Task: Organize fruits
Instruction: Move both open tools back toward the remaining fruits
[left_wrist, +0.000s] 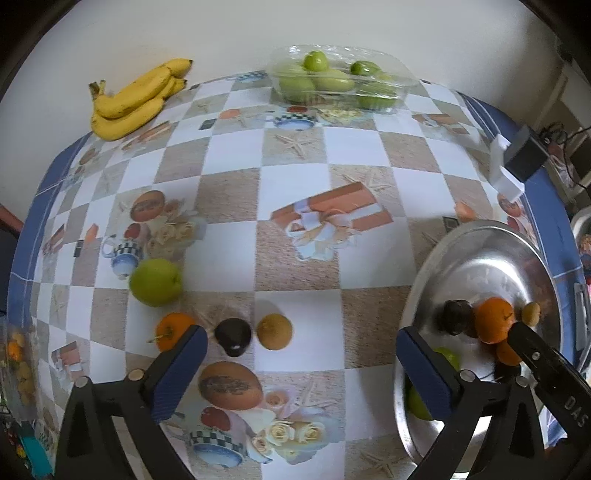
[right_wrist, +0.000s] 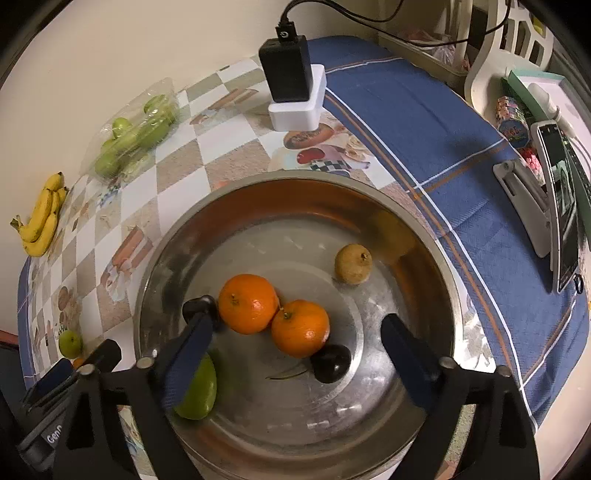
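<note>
My left gripper (left_wrist: 299, 336) hangs open above the checked tablecloth. A dark fruit (left_wrist: 233, 336) and a brownish-yellow fruit (left_wrist: 275, 331) lie between its fingers, untouched. An orange (left_wrist: 171, 330) sits by its left finger, and a green apple (left_wrist: 156, 281) lies just beyond. My right gripper (right_wrist: 297, 325) stands open over the steel bowl (right_wrist: 295, 177), holding nothing. In the bowl lie two oranges (right_wrist: 248, 303), two dark fruits (right_wrist: 331, 362), a yellowish fruit (right_wrist: 353, 263) and a green apple (right_wrist: 199, 391) partly hidden by the left finger.
A bunch of bananas (left_wrist: 136, 98) and a clear plastic box of green fruits (left_wrist: 332, 79) stand at the table's far edge by the wall. A black charger on a white block (right_wrist: 291, 85) sits behind the bowl. A phone on a stand (right_wrist: 557, 206) is at the right.
</note>
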